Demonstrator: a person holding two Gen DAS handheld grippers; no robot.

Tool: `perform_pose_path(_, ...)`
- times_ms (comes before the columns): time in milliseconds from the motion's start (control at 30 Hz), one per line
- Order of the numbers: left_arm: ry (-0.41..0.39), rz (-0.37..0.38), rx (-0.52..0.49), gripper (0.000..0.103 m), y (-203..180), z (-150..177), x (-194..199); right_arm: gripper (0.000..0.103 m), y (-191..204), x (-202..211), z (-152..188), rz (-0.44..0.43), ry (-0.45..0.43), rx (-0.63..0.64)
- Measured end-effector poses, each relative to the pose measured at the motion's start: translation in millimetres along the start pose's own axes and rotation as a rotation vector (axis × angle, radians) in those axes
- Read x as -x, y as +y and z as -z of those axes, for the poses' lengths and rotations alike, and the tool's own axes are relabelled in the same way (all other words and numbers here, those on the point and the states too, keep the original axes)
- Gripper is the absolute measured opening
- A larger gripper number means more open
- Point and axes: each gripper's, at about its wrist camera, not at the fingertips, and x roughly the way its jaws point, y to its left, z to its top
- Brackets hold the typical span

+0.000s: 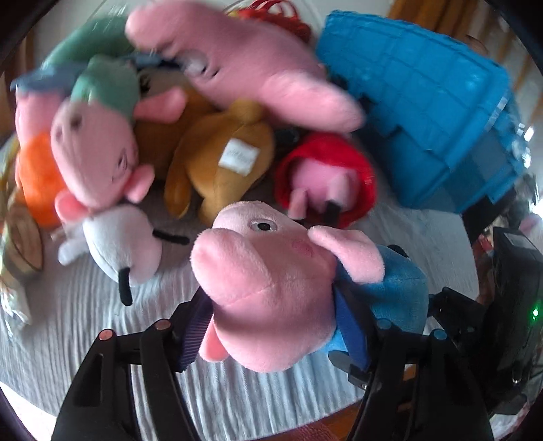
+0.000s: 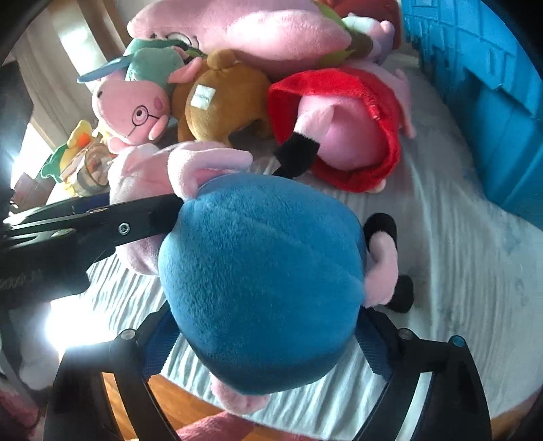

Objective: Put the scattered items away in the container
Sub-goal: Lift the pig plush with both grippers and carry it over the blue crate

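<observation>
Both grippers grasp the same toy, a pink plush pig in a blue body [image 1: 271, 288]. In the left wrist view the left gripper [image 1: 278, 339] has its two black fingers [image 1: 190, 325] spread wide around the pig's pink head, one pad pressing at 9 o'clock of the head and the other at 3 o'clock against the blue neck, so the jaws are clamped on the toy rather than released. In the right wrist view the right gripper [image 2: 268, 339] straddles the toy's round blue body [image 2: 264, 281], its blue-padded fingers [image 2: 159, 339] pressed to either flank, also wide apart and gripping. The left gripper's black finger enters that view from 9 o'clock and touches the blue body at its upper left edge.

The pig is held above a white ribbed cloth [image 2: 458, 271] that covers the surface. Beyond it, toward 12 o'clock, lies a heap of soft toys: a brown plush bear with a white label [image 2: 220, 101], a pink pig in a red dress [image 2: 346, 129], a pink pig with round glasses and a green top [image 2: 135, 108], and a large pink plush [image 2: 254, 30] at the back. A blue plastic container with a gridded wall [image 2: 492, 95] stands at 2 o'clock, apart from the held toy.
</observation>
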Motion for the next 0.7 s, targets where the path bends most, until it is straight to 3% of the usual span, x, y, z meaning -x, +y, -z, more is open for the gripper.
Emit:
perform_pose_path(300, -0.138, 0.035, -0.076, 0.068, -42.4, -23.3, 91.9, 0.092, 16.5, 88.4, -11.3, 0.038, -0.152, 0.026)
perform_pose_path(700, -0.274, 0.077, -0.168, 0.068, -116.0, -48.8, 157.5, 0.092, -0.9, 194.0, -18.3, 0.098, -0.308, 0.064)
